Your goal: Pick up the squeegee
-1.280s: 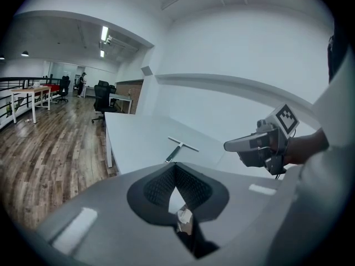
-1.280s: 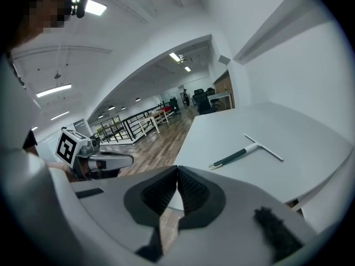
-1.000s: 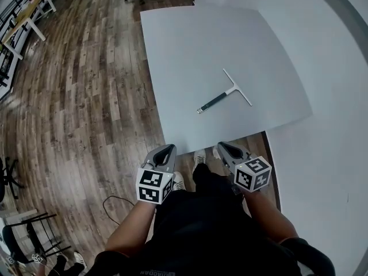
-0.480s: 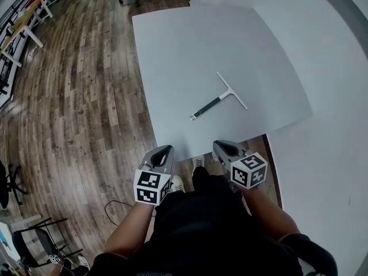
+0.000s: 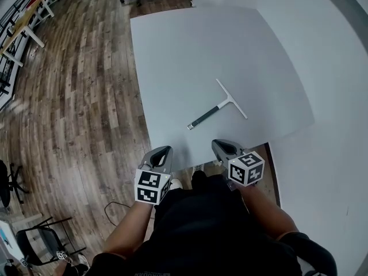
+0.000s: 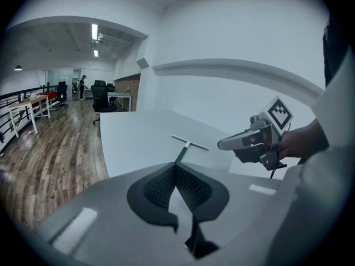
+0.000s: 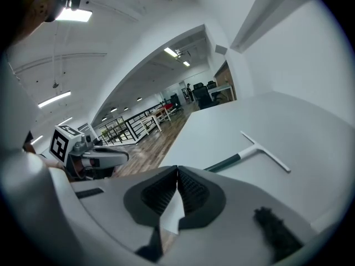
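Both forearms reach forward, holding the left hand-held gripper (image 5: 163, 152) and the right hand-held gripper (image 5: 222, 146) side by side. Both tilt down at the near edge of the tabletop (image 5: 184, 50), jaws pressed together on nothing. The squeegee (image 5: 214, 110) lies flat ahead of the right one, handle pointing back toward it, blade crosswise beyond.

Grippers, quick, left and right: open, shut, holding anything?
Left gripper: jaws shut, holding nothing.
Right gripper: jaws shut, holding nothing; the squeegee lies ahead, untouched.
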`<state>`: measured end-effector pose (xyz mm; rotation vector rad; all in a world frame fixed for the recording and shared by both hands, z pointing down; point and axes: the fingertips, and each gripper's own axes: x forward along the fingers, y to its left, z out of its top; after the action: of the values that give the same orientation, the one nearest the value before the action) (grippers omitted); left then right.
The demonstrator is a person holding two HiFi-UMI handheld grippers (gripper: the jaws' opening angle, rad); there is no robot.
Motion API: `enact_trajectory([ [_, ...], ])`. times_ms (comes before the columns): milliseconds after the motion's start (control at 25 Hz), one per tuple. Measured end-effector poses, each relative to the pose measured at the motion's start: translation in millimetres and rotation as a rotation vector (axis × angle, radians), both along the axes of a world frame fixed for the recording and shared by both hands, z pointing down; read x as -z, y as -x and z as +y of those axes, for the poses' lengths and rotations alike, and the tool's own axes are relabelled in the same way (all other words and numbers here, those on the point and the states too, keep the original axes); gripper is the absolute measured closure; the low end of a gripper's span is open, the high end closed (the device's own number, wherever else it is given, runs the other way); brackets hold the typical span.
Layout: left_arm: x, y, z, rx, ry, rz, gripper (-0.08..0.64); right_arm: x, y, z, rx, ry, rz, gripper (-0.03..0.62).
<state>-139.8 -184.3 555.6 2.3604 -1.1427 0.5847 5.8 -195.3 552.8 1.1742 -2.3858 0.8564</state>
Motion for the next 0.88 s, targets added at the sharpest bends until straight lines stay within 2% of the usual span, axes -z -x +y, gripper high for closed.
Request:
enact_trajectory([
  [160,-8.1,-0.2,-18.2,0.008,-0.005,-0.028,0.554,-15.6,-21.0,-30.8,-0.092,0.027,-0.008,0.586],
  [400,-10.0,-0.7,-29.2,0.045,0.018,-0.034,0.554,-41.5,-52.3,-65.0,-0.239,0.153,-0.101,0.586],
  [560,-17.6,-3.4,-36.7,0.062,0.036,-0.031,0.554,-72.8,-65.9,-84.5,-0.298,0.231,-0.095,0.583],
  [880,-23.6,-0.3,-49.3,0.099,0.054,-0.035,0.554,-117.5,-74.7,-121.9,-0.384,0.372,-0.073,0.488],
])
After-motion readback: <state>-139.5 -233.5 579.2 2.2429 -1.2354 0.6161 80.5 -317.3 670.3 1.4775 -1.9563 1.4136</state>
